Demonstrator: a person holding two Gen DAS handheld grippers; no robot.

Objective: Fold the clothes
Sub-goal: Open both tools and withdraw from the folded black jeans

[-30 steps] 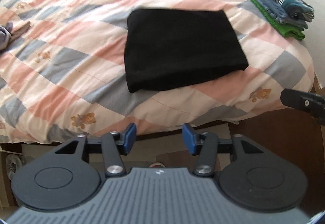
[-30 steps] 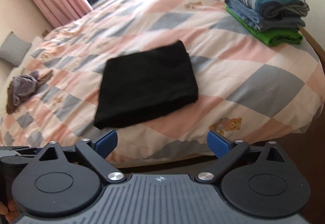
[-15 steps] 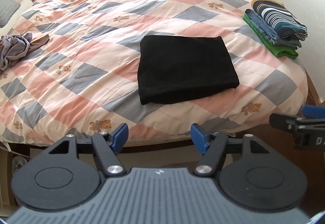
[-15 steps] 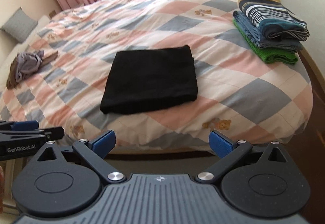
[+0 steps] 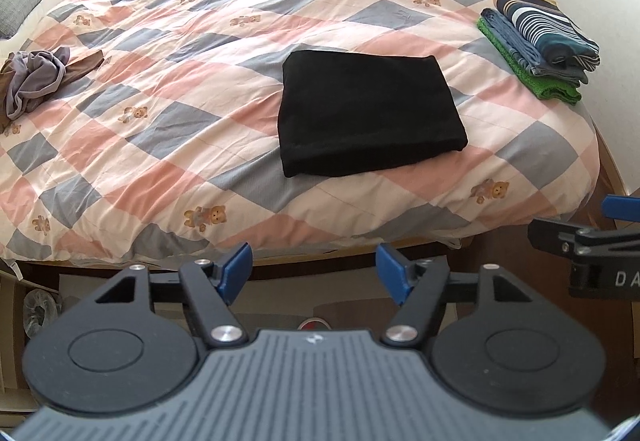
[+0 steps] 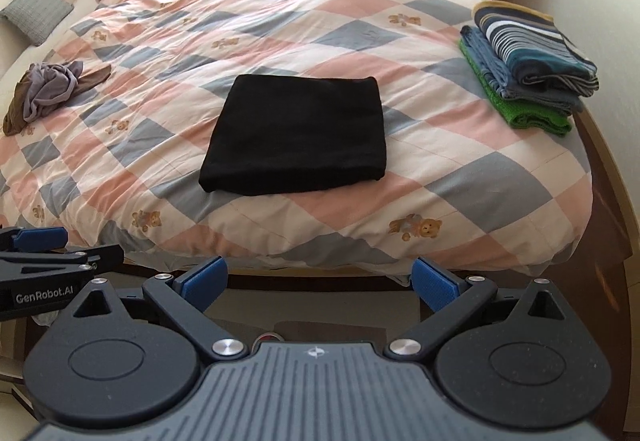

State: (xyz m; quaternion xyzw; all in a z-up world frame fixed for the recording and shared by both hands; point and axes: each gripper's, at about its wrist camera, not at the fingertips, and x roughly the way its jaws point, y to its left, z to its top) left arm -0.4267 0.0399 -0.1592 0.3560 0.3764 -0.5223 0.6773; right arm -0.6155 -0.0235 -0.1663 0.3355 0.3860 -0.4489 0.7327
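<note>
Folded black garment [image 5: 370, 117] flat on the bed [image 5: 168, 89], ahead of both tools. Left tool [image 5: 314, 271] and right tool [image 6: 320, 281] spread wide, empty, short of the bed's edge.

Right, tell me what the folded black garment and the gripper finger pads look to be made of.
Folded black garment: a matte, slightly fuzzy fabric, probably knit or fleece; it shows no sheen and has soft, thick edges. Finger pads of the right hand-held gripper: blue, finely textured, likely rubber or a grippy plastic, on black matte arms.
</note>
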